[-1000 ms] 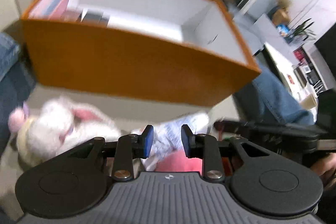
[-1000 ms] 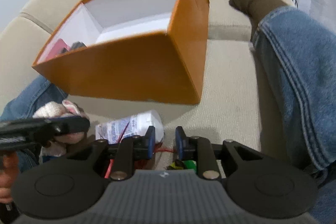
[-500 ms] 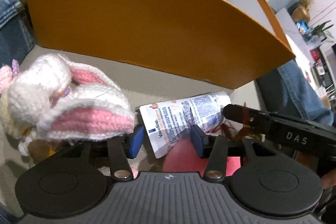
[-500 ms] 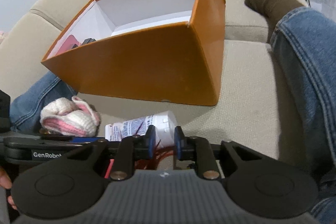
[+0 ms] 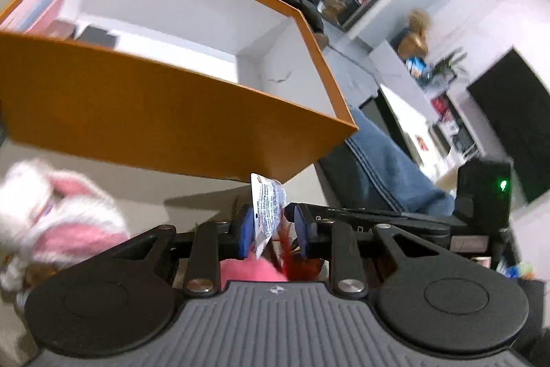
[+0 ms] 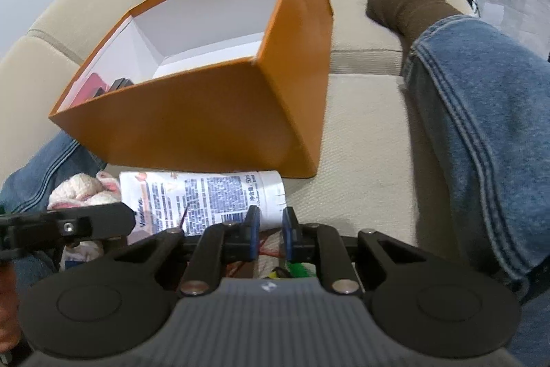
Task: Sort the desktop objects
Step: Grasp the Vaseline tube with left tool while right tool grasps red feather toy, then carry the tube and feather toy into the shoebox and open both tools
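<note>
Left wrist view: left gripper jaws, just closed in, pinching the white lotion tube before the orange box; right gripper jaws narrow, apparently holding nothing.

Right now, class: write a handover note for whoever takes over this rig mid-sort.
Left gripper: jaws have just been closing, lotion tube between them, apparently gripped by its flat end.
Right gripper: jaws have just been narrowing, nothing clearly pinched.
Done: orange box holds a few items at one end.
Left: tube into the box; knitted toy lies outside it.
</note>
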